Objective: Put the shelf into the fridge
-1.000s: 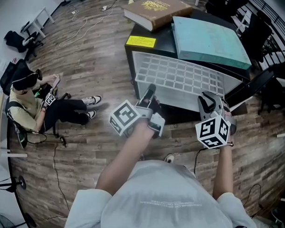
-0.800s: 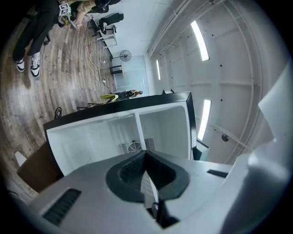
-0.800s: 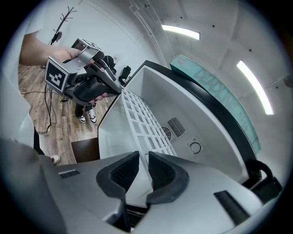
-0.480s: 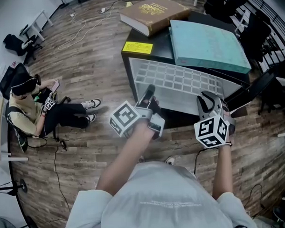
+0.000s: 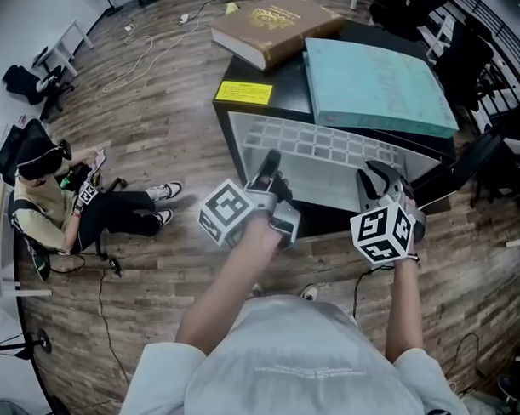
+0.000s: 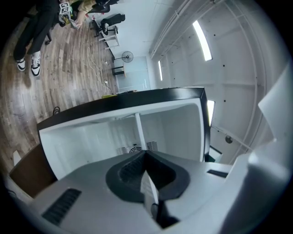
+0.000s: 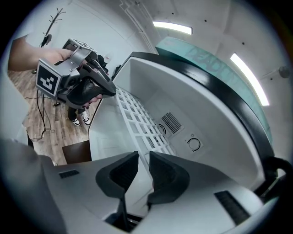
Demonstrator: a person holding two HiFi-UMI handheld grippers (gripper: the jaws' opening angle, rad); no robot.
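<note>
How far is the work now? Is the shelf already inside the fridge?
Done: the fridge is open and the shelf's far end is inside. In hand: the left hand-held gripper and the right hand-held gripper grip its near edge. Remaining: push it fully in; the near part sticks out.

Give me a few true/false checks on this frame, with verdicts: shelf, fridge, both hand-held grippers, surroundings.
1. The left hand-held gripper and the right hand-held gripper both clamp the shelf. True.
2. The shelf is dark metal wire. False: it is a white grid.
3. The shelf sits fully inside the fridge. False: it is only partly in, and its near part sticks out of the front.
4. A book and a teal binder lie on top of the fridge. True.
5. Nobody else is in view. False: a person sits on the floor to the left.
</note>
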